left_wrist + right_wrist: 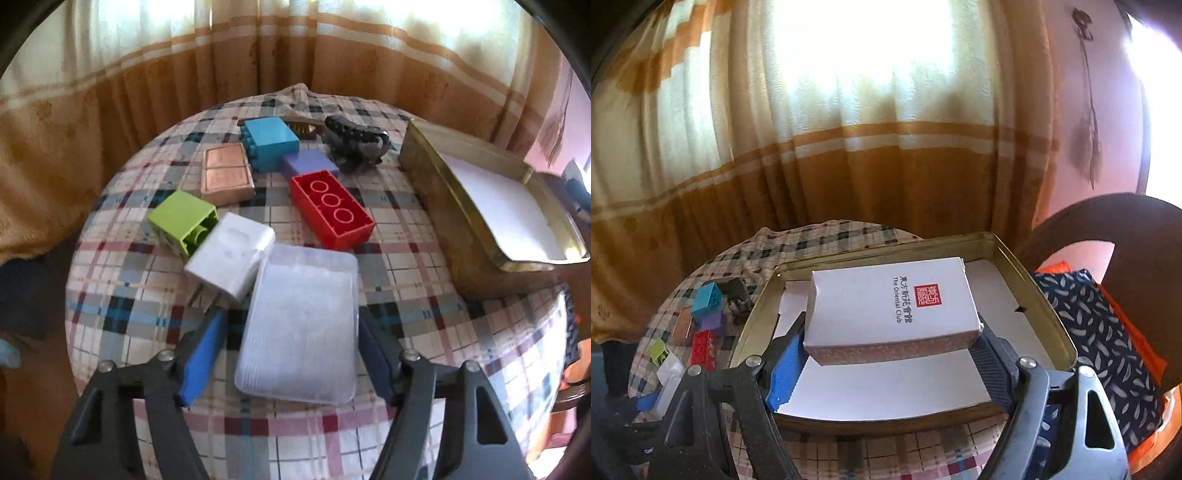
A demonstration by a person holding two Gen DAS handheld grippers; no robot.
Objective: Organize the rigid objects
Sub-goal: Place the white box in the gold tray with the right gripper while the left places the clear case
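Note:
A clear plastic case (301,325) lies flat on the checked tablecloth between the fingers of my left gripper (291,315). The right pad sits at the case's edge; the blue left pad (205,354) stands a little apart from it, so the jaws are open. My right gripper (892,321) is shut on a white carton (890,302) with a red seal and holds it just above the paper-lined gold tin (1038,295). Beyond the case lie a white box (231,254), green brick (183,221), copper tin (227,173), red brick (330,208), purple brick (310,162) and teal brick (271,142).
A dark toy figure (356,144) and a brush (299,127) lie at the round table's far side. The gold tin (428,181) takes up the table's right part. Curtains hang behind. A chair with patterned blue fabric (1100,332) stands right of the table.

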